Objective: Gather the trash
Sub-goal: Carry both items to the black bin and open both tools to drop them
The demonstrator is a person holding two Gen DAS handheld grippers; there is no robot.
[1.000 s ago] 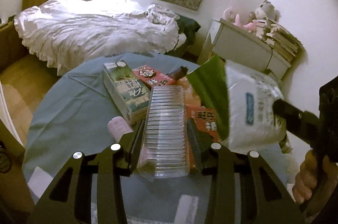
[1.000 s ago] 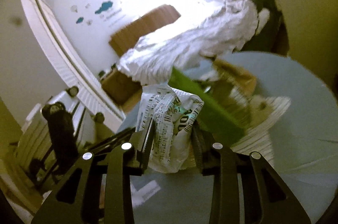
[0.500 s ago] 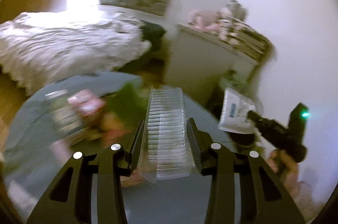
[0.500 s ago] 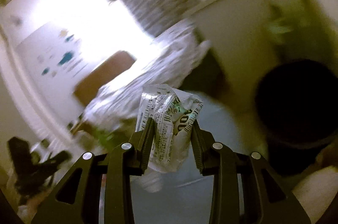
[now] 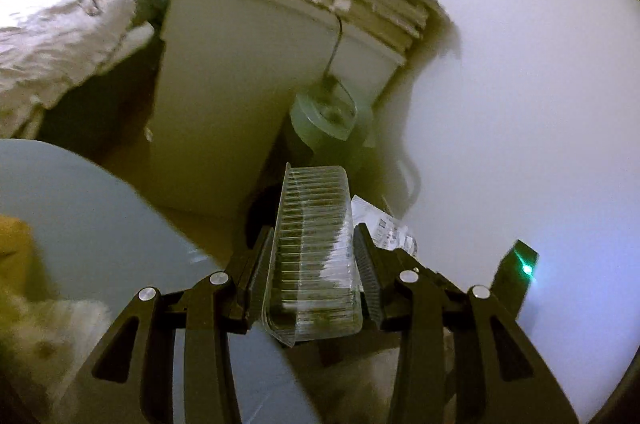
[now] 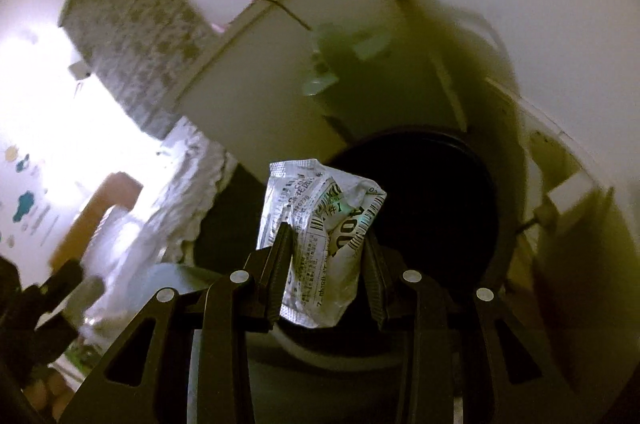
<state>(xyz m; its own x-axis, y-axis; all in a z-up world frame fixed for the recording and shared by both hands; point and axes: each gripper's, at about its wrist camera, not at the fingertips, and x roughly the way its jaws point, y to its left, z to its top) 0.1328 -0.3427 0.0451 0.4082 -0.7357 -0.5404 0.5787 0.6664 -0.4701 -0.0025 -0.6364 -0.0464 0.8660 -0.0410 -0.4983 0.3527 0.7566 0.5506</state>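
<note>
My left gripper (image 5: 314, 252) is clamped part-way closed on a clear ribbed plastic tray (image 5: 314, 256), which stands lengthwise between the pads and juts out past the fingertips. My right gripper (image 6: 326, 256) is likewise pinched on a crumpled silver wrapper (image 6: 320, 236), its printed top sticking up ahead of the fingers. Just beyond and right of that wrapper I see the dark mouth of a black bin (image 6: 432, 208). From the left wrist, the grey table (image 5: 80, 216) sits off to my lower left.

Both tongs, left (image 5: 314, 256) and right (image 6: 324, 252), point downward, each clamping something.
</note>
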